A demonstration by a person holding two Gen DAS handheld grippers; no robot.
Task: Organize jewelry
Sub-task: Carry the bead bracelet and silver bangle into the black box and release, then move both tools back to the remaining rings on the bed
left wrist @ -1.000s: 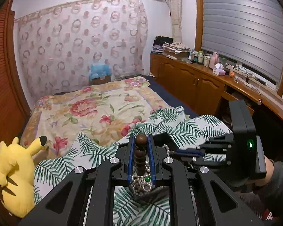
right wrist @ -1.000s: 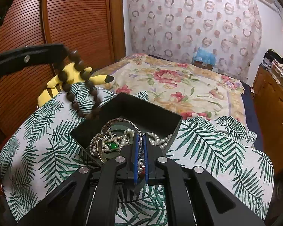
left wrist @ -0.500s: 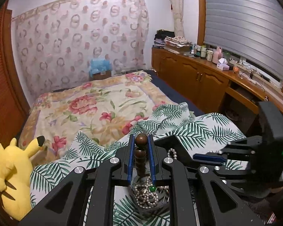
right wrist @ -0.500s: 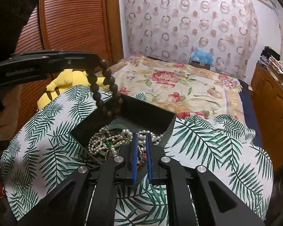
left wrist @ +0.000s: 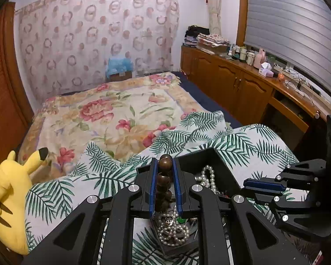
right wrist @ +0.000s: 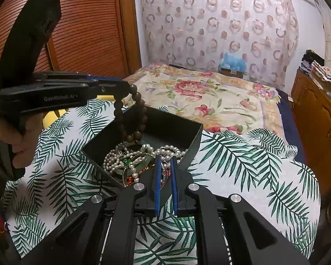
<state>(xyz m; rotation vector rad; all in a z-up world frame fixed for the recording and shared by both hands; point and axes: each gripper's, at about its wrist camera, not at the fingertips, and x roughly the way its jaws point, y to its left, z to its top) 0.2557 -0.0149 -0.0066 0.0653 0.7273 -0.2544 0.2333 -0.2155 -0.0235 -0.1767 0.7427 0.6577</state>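
Observation:
A black open box (right wrist: 176, 130) sits on a palm-leaf cloth (right wrist: 242, 161) and holds pearl strands (right wrist: 114, 159) and other jewelry. My left gripper (left wrist: 165, 163) is shut on a brown wooden bead bracelet (left wrist: 164, 176). In the right wrist view the left gripper (right wrist: 126, 88) holds the bracelet (right wrist: 130, 121) hanging down, its lower beads inside the box. My right gripper (right wrist: 165, 161) is shut on the box's near wall, and shows at the right in the left wrist view (left wrist: 247, 183). The box (left wrist: 218, 165) lies under the left fingers.
A yellow Pikachu plush (left wrist: 8, 198) lies at the bed's left edge. A floral bedspread (left wrist: 112, 114) covers the far bed. Wooden cabinets (left wrist: 242, 88) with clutter run along the right wall. A slatted wooden wardrobe (right wrist: 86, 33) stands at the left.
My left gripper has carried the bead bracelet rightward and down over the box, so its lower beads now hang inside. The right gripper has kept its place at the box wall.

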